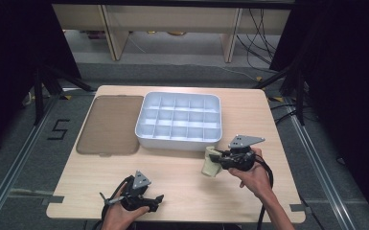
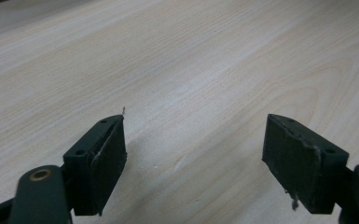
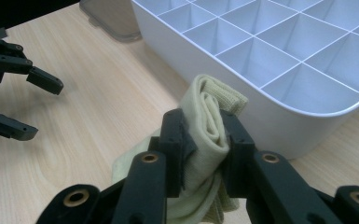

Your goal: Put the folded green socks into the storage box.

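A rolled pale-yellow cloth [image 3: 208, 122] is pinched between the jaws of my right gripper [image 3: 204, 135], just in front of the white compartment box [image 3: 279, 60]. From above, the cloth [image 1: 211, 163] hangs at the left end of the right gripper [image 1: 219, 158], close to the box's [image 1: 146, 120] near right corner. My left gripper [image 1: 157, 201] rests low over the table near the front edge, jaws wide apart with nothing between them. Its fingers [image 2: 100, 158] frame bare wood in the left gripper view. The left gripper [image 3: 18, 102] appears far left in the right gripper view.
A translucent brown lid [image 1: 110, 124] lies flat to the left of the box. The box has several open cells. The light wooden table [image 1: 182, 177] ends close behind the left gripper. Dark floor, cables and wooden furniture legs lie beyond the table.
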A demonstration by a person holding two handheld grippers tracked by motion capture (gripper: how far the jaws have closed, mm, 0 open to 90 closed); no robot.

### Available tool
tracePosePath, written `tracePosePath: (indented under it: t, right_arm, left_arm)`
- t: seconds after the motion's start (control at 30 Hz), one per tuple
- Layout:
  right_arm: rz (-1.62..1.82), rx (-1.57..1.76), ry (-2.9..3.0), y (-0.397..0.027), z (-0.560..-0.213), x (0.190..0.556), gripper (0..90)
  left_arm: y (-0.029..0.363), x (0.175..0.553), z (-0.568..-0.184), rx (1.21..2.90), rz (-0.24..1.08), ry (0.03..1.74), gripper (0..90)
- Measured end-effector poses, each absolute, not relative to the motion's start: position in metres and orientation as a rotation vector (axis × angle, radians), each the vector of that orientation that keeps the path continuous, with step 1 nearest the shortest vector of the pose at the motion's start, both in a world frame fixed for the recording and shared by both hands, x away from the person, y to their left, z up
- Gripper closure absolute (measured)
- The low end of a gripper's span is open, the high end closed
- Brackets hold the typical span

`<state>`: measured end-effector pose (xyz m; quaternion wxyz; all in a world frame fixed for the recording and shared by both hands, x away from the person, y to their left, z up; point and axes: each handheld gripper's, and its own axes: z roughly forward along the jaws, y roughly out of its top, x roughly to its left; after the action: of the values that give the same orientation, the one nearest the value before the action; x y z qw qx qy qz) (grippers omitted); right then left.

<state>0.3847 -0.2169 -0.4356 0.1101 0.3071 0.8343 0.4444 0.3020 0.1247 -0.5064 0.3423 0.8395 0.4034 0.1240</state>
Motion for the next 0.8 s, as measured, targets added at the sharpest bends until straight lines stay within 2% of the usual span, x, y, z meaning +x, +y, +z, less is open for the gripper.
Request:
tracePosePath:
  t: [0.8]
  right_arm:
    - [1.189,0.937,2.463,-0.22,-0.419,0.4,74.2]
  left_arm:
    - [0.122,0.302,-0.507,2.175,0.306,1.051,21.0]
